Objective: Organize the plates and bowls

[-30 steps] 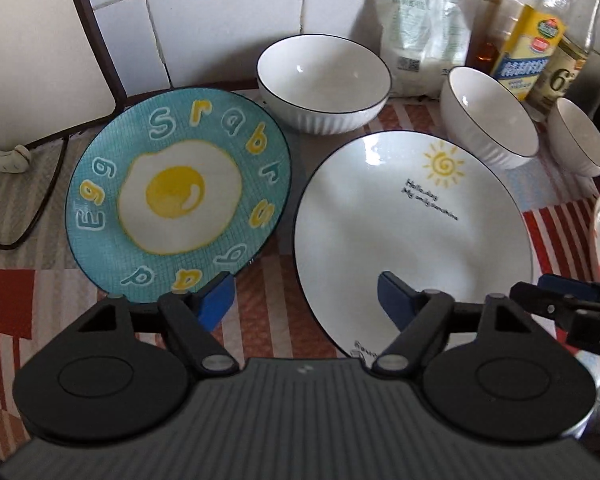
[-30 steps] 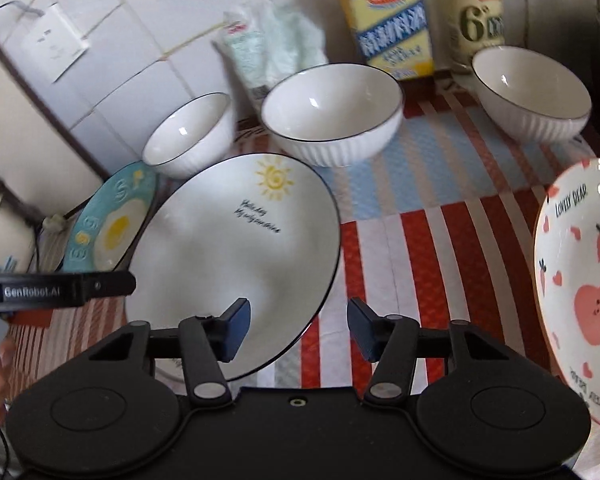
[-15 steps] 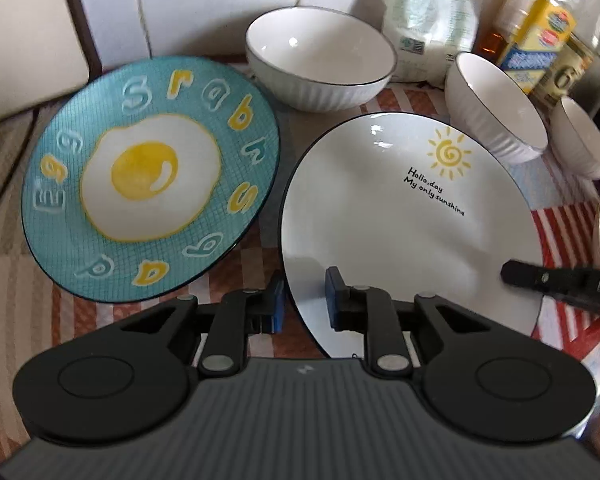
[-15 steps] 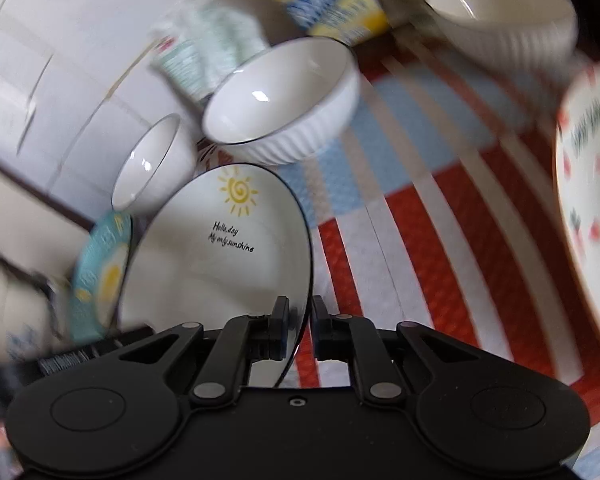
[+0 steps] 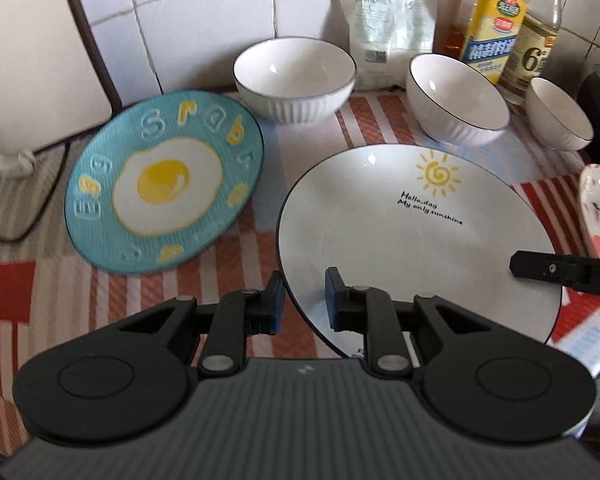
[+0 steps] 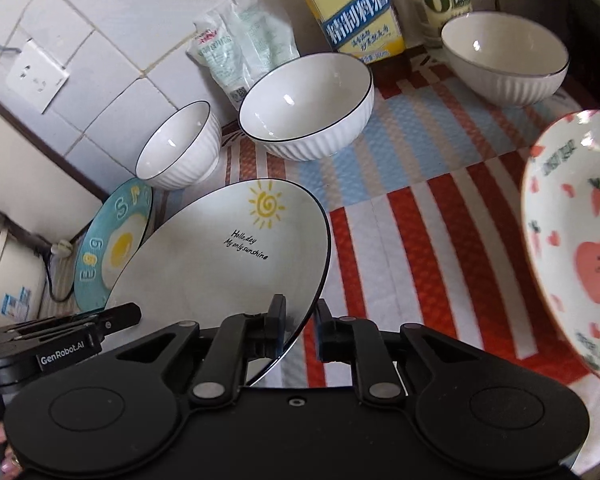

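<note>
Both tools pinch the sun plate [image 5: 400, 236], a white plate with a yellow sun and black writing, lying on the striped cloth [image 6: 420, 240] of the desk. Left tool [image 5: 302, 300] has just been closing and now grips the plate's near left rim, one blue pad under the edge and one on top. Right tool [image 6: 298, 324] has just been closing too and clamps the plate's near right rim.

Just left of the sun plate sits the teal egg plate [image 5: 164, 188], close to it but apart in the left view. Behind the sun plate stand three white ribbed bowls [image 5: 296, 76]. Beyond these, against the tiled wall, are a white bag [image 5: 384, 20] and bottles [image 5: 496, 24]. Right of the sun plate lies a strawberry plate [image 6: 576, 240].
</note>
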`<move>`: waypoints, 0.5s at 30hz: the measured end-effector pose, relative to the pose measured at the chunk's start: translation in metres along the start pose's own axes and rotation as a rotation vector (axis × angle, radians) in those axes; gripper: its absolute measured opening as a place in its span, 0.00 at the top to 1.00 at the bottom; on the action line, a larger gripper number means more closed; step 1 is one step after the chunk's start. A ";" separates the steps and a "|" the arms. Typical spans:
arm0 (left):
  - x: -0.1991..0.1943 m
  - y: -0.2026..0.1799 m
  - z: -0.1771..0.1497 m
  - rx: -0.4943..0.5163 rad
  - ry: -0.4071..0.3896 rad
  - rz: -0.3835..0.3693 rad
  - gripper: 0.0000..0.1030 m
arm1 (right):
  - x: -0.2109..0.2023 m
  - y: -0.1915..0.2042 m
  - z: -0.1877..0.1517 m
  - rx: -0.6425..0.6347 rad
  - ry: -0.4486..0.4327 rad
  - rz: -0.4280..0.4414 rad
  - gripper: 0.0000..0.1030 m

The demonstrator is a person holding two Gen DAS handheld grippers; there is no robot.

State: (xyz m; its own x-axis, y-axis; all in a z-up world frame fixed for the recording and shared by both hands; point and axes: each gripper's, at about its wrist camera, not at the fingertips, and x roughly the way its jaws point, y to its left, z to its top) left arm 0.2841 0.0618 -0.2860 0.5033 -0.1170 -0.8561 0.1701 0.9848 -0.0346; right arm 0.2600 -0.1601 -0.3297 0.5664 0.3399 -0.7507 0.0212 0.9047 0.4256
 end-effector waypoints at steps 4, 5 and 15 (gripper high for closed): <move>-0.017 -0.010 -0.017 0.029 -0.012 -0.007 0.82 | -0.019 0.001 -0.013 -0.026 -0.015 -0.006 0.82; -0.020 -0.010 -0.020 0.030 -0.006 -0.018 0.82 | -0.023 0.000 -0.016 -0.023 -0.018 -0.005 0.82; -0.040 -0.028 -0.043 0.089 0.026 -0.036 0.82 | -0.052 -0.008 -0.054 -0.026 -0.042 -0.020 0.81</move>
State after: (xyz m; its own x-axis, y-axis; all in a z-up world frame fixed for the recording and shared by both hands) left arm 0.2230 0.0447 -0.2728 0.4733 -0.1480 -0.8684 0.2629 0.9646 -0.0211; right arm 0.1856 -0.1708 -0.3212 0.6000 0.3111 -0.7370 0.0117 0.9178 0.3969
